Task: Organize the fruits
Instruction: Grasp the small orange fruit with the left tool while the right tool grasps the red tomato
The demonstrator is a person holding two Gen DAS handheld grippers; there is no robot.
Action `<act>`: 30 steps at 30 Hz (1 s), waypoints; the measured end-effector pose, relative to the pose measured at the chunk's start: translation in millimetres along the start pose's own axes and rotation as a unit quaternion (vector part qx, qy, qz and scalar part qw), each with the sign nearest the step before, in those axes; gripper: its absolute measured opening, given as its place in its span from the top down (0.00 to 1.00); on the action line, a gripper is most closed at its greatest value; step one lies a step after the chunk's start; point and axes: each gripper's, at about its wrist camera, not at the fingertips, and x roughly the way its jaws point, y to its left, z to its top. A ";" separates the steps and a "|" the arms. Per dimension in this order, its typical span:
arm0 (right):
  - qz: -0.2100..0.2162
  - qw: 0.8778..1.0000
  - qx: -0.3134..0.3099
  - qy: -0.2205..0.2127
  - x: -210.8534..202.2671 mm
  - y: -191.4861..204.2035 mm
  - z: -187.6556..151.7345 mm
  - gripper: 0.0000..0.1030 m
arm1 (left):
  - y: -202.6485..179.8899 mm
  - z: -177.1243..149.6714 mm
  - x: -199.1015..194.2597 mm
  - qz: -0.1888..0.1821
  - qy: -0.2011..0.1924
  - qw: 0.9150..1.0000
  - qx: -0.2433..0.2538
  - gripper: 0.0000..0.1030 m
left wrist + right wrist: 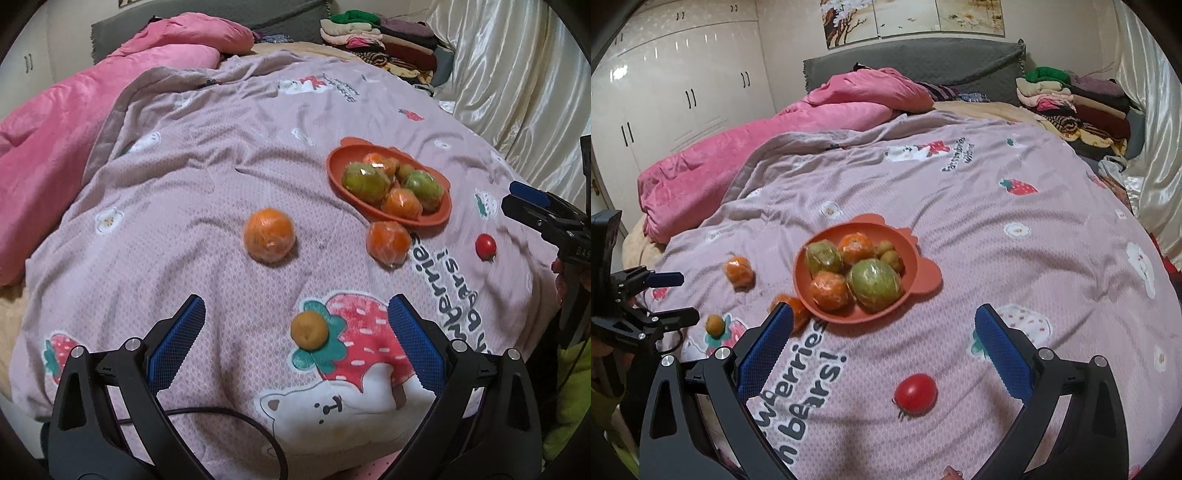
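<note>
An orange bowl [338, 173] [923, 284] on the bed holds several wrapped green and orange fruits. Loose on the blanket lie a wrapped orange [269, 239] [739, 272], a second wrapped orange [389, 242] [798, 310] touching the bowl's near rim, a small tangerine [309, 329] [714, 325] and a red tomato [485, 246] [916, 394]. My left gripper [296, 314] is open and empty, the small tangerine between its fingers. My right gripper [884, 321] is open and empty above the tomato; it also shows in the left wrist view [524, 201].
A pink quilt [55, 122] [757, 140] is bunched at the far left of the bed. Folded clothes [376, 40] [1078, 107] are stacked at the far right by a satin curtain [517, 74]. A black cable [229, 413] lies under my left gripper.
</note>
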 end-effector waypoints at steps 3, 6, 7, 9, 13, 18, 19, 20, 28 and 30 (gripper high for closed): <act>-0.006 1.000 0.004 0.010 2.8 -1.2 -6.5 0.05 | 0.8 -4.2 3.2 -0.003 0.003 1.000 0.002 0.10; -0.010 1.000 0.005 0.015 3.6 -1.6 -12.4 0.05 | 3.9 -6.7 7.7 -0.006 0.009 1.000 -0.003 0.10; -0.011 1.000 0.006 0.016 3.9 -1.7 -13.6 0.05 | 4.5 -7.7 9.1 -0.008 0.011 1.000 -0.004 0.10; -0.013 1.000 0.010 0.021 4.7 -2.9 -16.8 0.05 | 5.7 -10.2 11.6 -0.014 0.016 1.000 -0.006 0.15; -0.021 0.999 0.016 0.027 6.1 -5.8 -23.0 0.05 | 7.5 -14.9 20.4 -0.030 0.031 0.999 -0.009 0.33; -0.029 0.999 0.013 0.036 7.3 -6.2 -29.2 0.05 | 5.9 -20.3 28.0 -0.045 0.044 0.998 -0.009 0.45; -0.031 0.999 0.012 0.038 8.1 -5.8 -30.1 0.05 | 4.9 -20.7 28.9 -0.046 0.045 0.998 -0.007 0.46; -0.033 0.999 0.010 0.041 8.9 -5.3 -31.4 0.05 | 4.4 -20.8 29.5 -0.049 0.044 0.998 -0.007 0.48; -0.042 0.997 0.004 0.063 20.6 -6.3 -36.9 0.06 | 2.0 -18.4 35.9 -0.061 0.050 0.997 -0.003 0.59; -0.042 0.997 0.004 0.066 23.1 -7.1 -37.4 0.20 | 3.0 -17.1 37.5 -0.060 0.049 0.997 -0.005 0.64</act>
